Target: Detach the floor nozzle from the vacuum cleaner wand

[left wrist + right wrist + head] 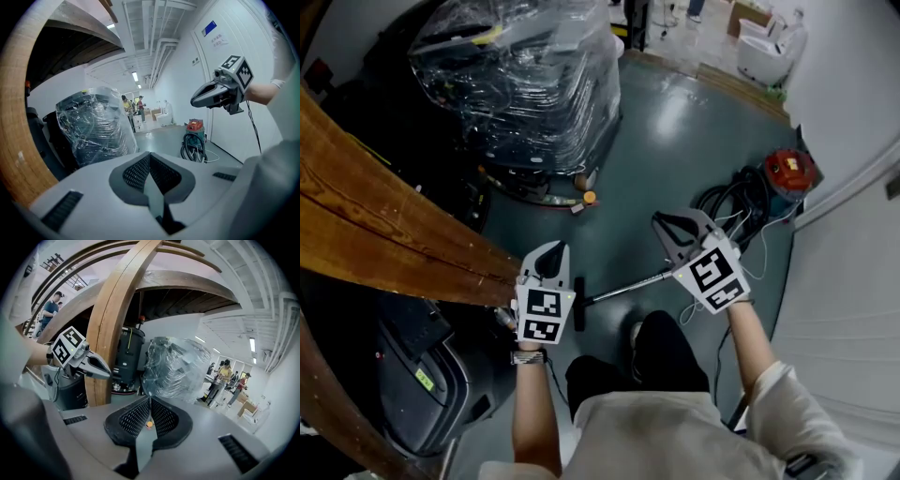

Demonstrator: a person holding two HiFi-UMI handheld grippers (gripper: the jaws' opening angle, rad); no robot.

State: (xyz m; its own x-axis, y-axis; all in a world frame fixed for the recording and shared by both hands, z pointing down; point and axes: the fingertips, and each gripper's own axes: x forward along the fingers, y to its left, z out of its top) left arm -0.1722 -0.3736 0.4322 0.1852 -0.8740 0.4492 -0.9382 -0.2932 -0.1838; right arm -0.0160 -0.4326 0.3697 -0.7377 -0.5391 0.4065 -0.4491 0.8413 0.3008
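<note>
left gripper (149,161) jaws shut, empty | right gripper (149,405) jaws shut, empty | vacuum wand (628,286) lay on floor (675,141) between grippers, floor nozzle (578,305) beside left gripper | wand showed in head view only; red vacuum canister (194,125) clearest in left gripper view

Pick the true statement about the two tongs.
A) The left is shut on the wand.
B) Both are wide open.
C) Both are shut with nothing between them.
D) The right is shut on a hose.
C: the left tongs and the right tongs each show their jaws together and empty, while the wand lies on the floor.
</note>
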